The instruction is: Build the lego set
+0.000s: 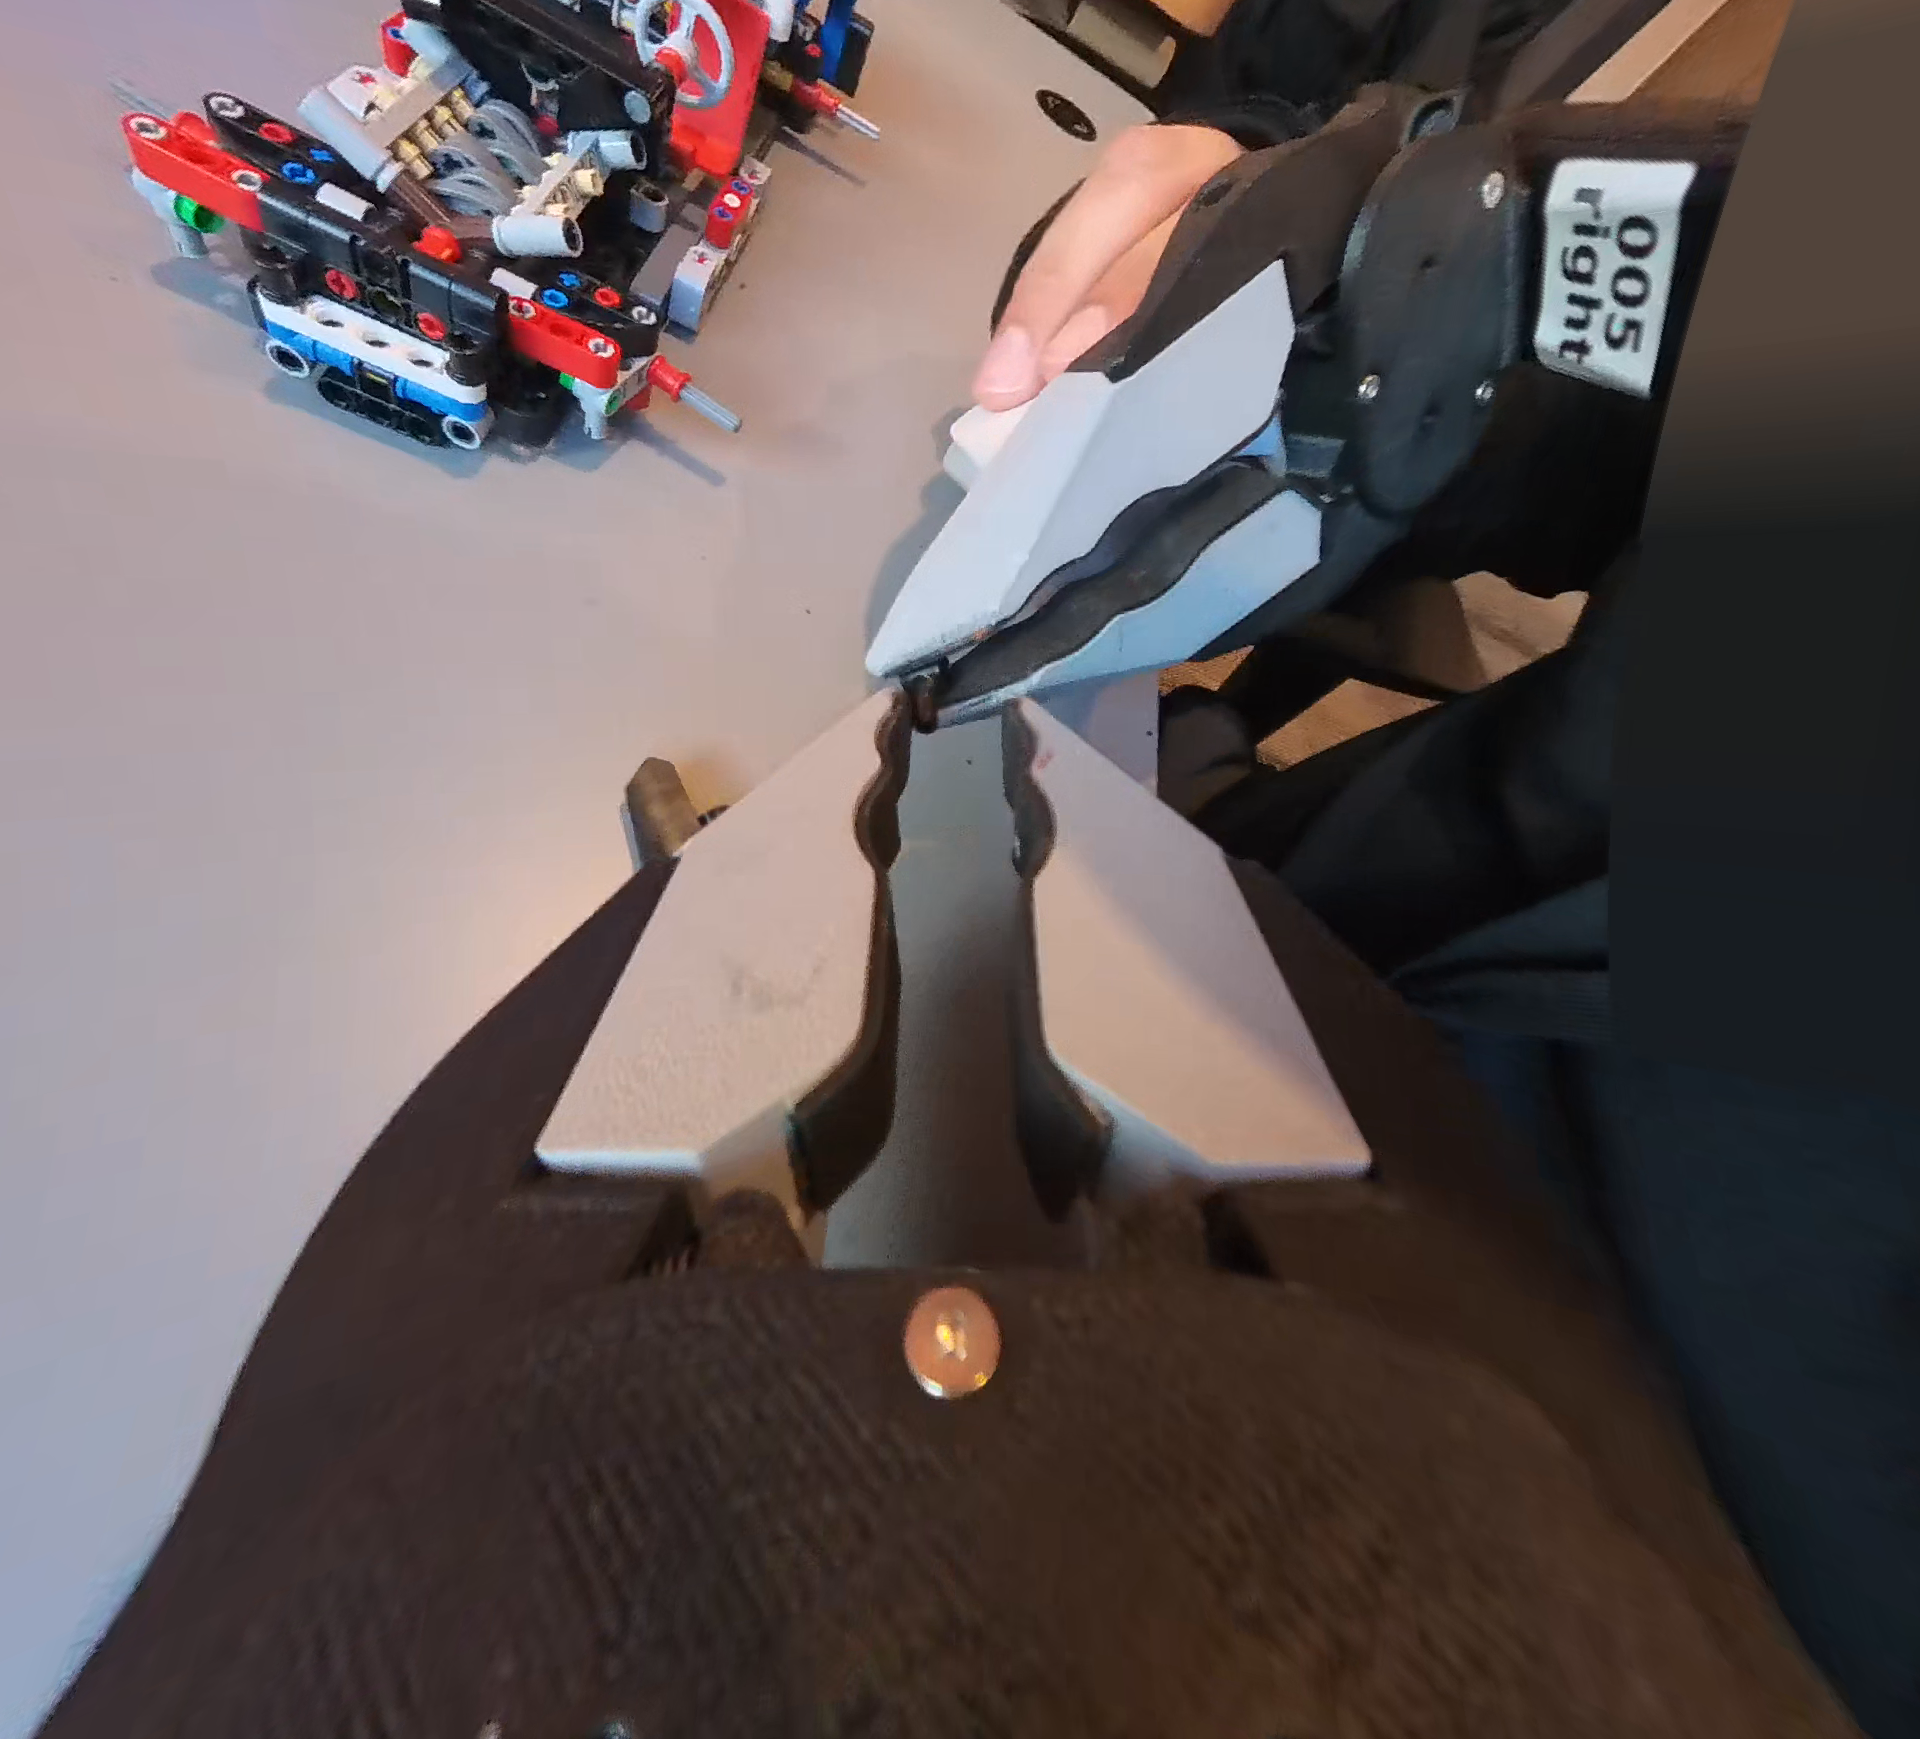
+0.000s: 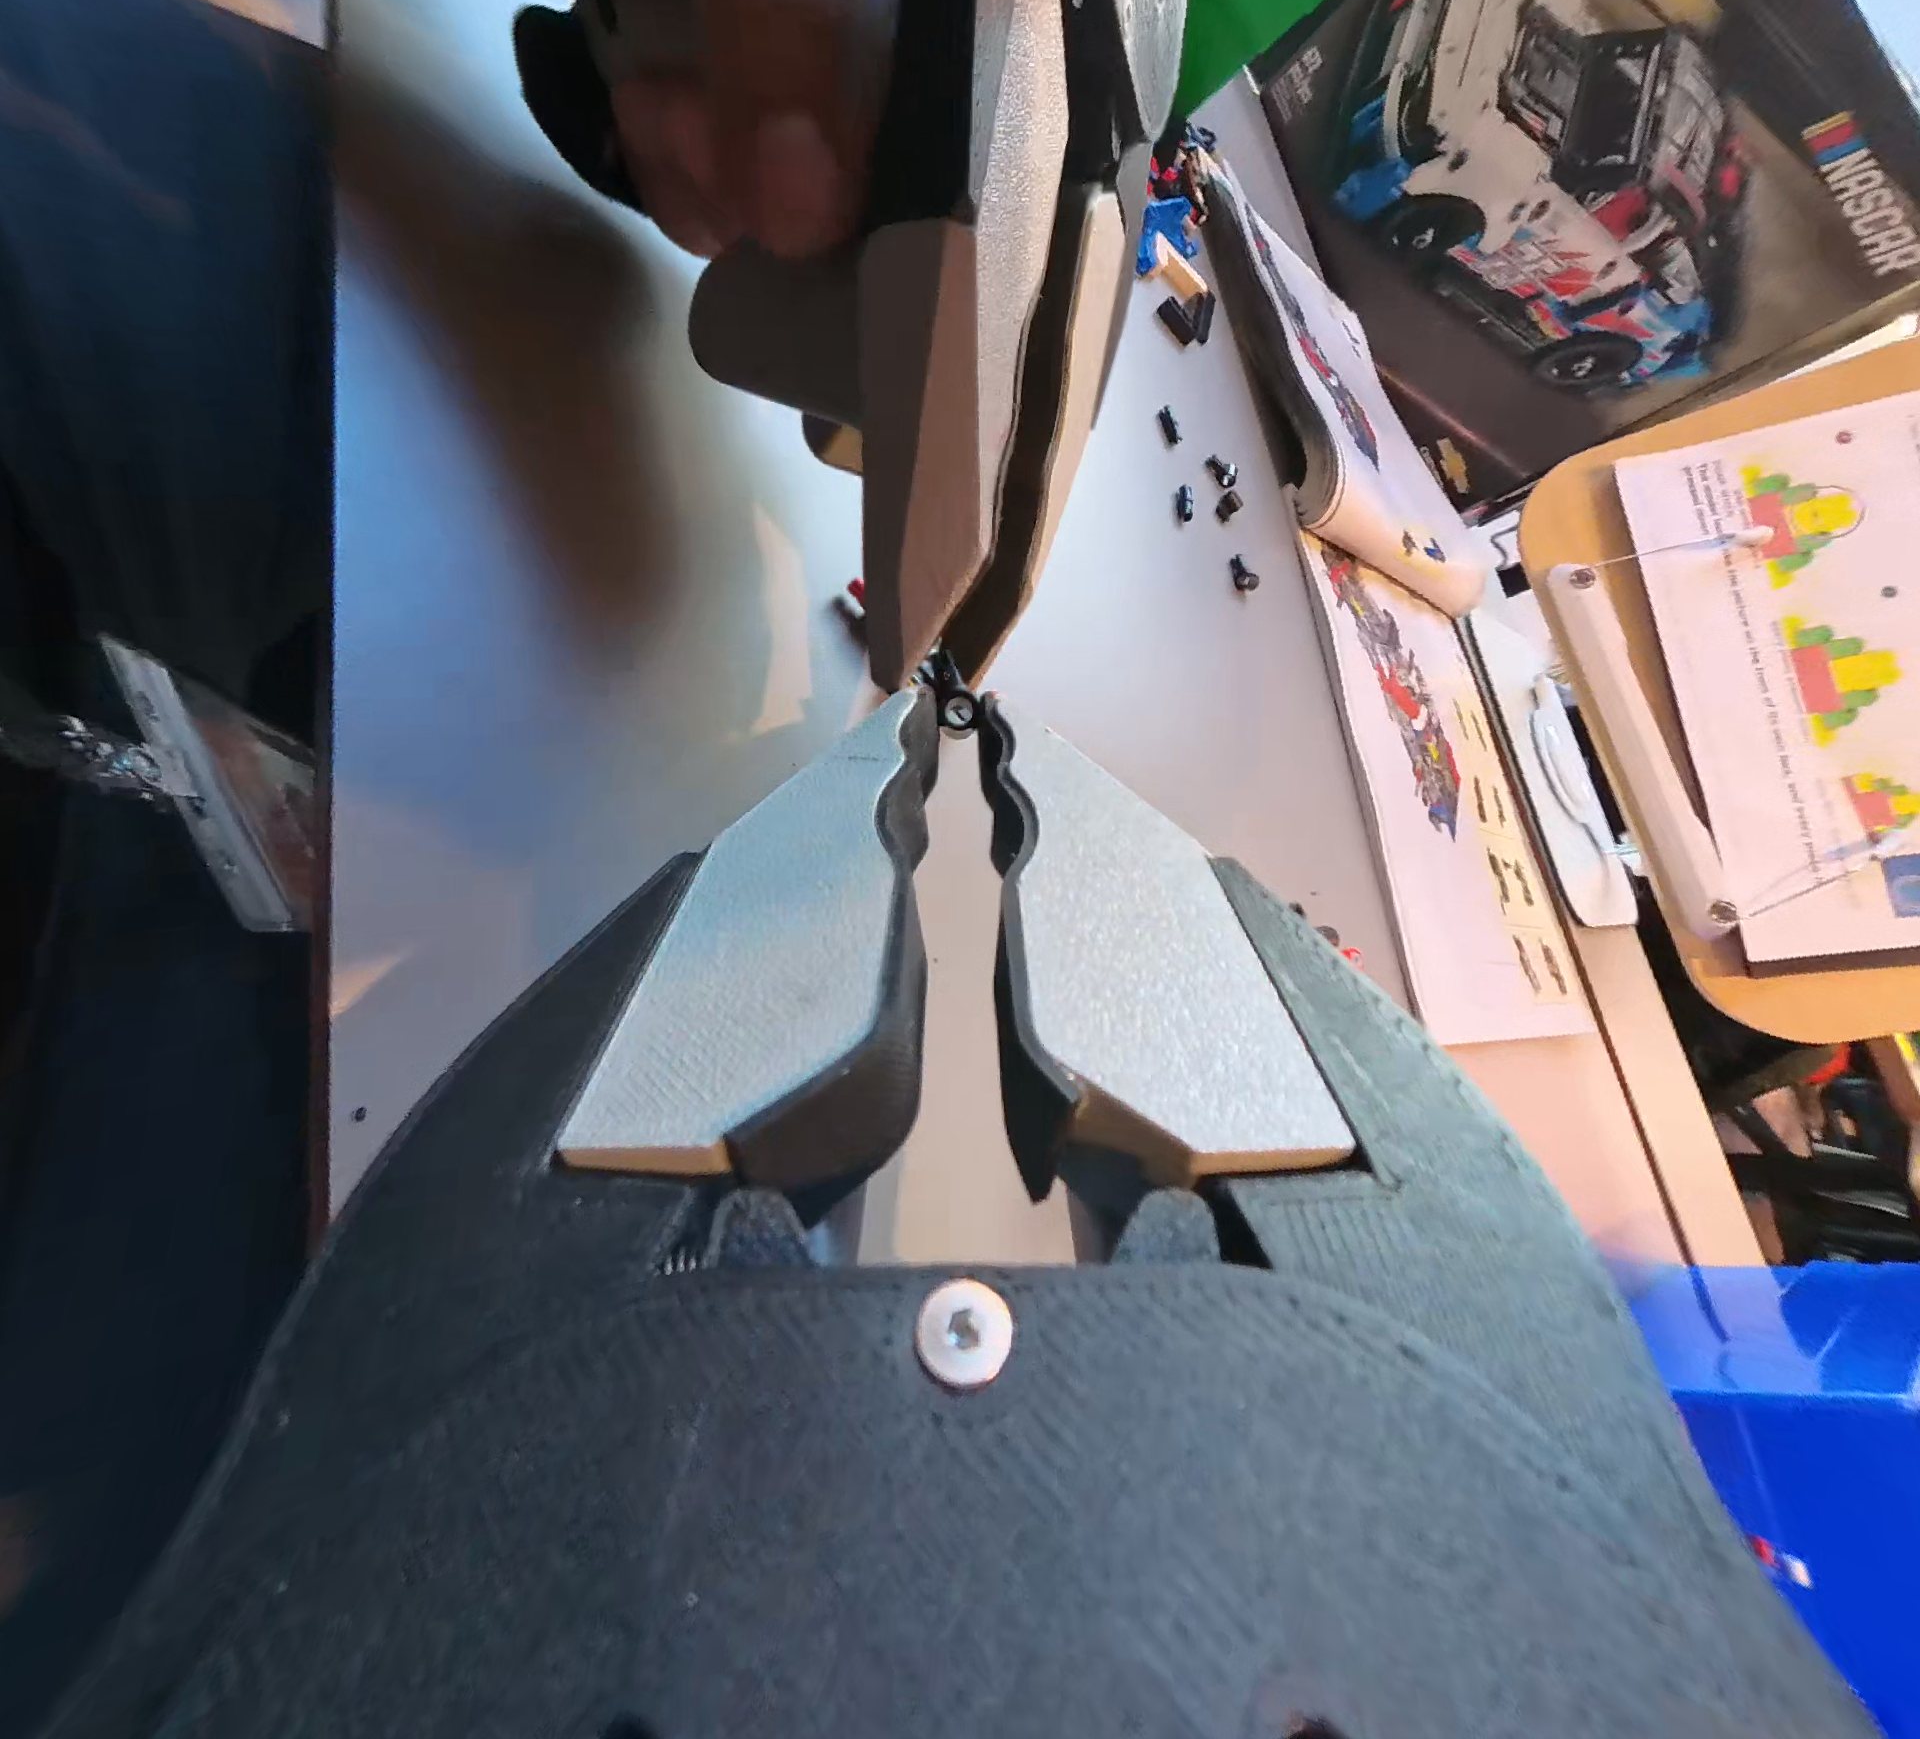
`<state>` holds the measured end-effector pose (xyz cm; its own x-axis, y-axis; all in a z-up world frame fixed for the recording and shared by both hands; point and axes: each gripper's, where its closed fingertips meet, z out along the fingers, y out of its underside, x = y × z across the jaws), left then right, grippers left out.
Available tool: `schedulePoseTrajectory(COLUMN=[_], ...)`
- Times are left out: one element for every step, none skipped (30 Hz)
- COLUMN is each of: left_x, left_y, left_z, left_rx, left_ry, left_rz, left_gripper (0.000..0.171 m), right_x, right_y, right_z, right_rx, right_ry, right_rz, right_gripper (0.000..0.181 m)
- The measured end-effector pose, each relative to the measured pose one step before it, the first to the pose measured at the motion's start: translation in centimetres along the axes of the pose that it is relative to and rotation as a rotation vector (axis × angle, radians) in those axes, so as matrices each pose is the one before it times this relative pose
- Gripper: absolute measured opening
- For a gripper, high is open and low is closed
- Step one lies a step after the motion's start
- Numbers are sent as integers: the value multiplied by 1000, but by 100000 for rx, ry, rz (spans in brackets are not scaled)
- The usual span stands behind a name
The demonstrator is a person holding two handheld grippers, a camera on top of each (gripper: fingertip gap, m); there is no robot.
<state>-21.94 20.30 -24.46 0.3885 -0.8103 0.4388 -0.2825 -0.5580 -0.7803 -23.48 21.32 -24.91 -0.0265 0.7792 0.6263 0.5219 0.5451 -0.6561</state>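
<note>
Landmark: the half-built car [image 1: 488,162], red, black, grey and blue, standing on the grey table [image 1: 312,754].
Left gripper [image 1: 951,713]: near the table's front edge, well on the near side of the car; jaws parted by a narrow gap, with nothing seen gripped between them.
Right gripper [image 1: 925,676]: comes in from the side away from the car, tip to tip with the left one; jaws pinched together on a small black pin [image 2: 954,702].
Pin: at the meeting point of both tips, above the table, far from the car; whether it touches the left fingers, I cannot tell.
Hand [image 1: 1081,255]: wrapped on the right gripper's body.
Loose pins [image 2: 1210,484]: small black pieces scattered on the table beyond the tips.
Booklet [image 2: 1382,650]: open, beside those pins.
Box [image 2: 1579,131]: car picture on it, past the booklet.
Blue bin [image 2: 1787,1440]: at the table's side.
</note>
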Motion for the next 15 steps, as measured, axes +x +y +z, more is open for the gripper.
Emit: schedulePoseTrajectory(left_x=[-160, -238, 26, 31, -38, -67, -76, -90, -48, -25, 11, 67, 267, 328, 172], left_y=[53, 37, 9, 42, 39, 34, 55, -16, -11, 35, 44, 32, -18, -189, -179], left_z=[-51, -105, -27, 25, 18, 17, 28, 18, 3, 9, -10, -20, -53, -100, -116], left_rx=[-362, 56, 368, -53, -18, 125, -159, 209, 256, -136, -321, -322, -15, 949, 791], left_ry=[-636, -1287, 395, 658, 353, 77, -106, -513, -535, -613, -630, -475, 610, 652, -543], left_rz=[377, 1077, 183, -1119, -803, -84, 324, 666, 1425, 2327, 2892, 3730, 5273, 6115, 6312], left_gripper=[9, 2, 2, 2, 2, 2, 2, 2, 2, 2, 1, 1, 1, 1, 1], right_x=[-46, -47, 16, -64, -43, -25, -15, 25, 26, -24, -91, -141, -276, -386, -309], right_y=[28, -20, -37, -4, 35, 42, 43, 50, 22, -17, -21, -47, -141, -242, -231], right_z=[5, -25, -35, -22, 21, 40, 51, 39, 26, 10, 2, 20, -5, -25, -102], right_rx=[131, 357, 292, 25, -226, -215, -295, -324, -65, 294, 584, 1093, 2105, 2903, 2440], right_ry=[99, 90, 299, -316, -195, -4, 15, 186, 97, -458, -1143, -2143, -4014, -5988, -6462], right_rz=[-323, -87, -94, 51, 171, -85, -174, -10, 79, 353, 1174, 2709, 4871, 7194, 8093], right_gripper=[4, 4, 4, 4, 4, 4, 4, 4, 4, 4, 5, 5, 8, 12, 17])
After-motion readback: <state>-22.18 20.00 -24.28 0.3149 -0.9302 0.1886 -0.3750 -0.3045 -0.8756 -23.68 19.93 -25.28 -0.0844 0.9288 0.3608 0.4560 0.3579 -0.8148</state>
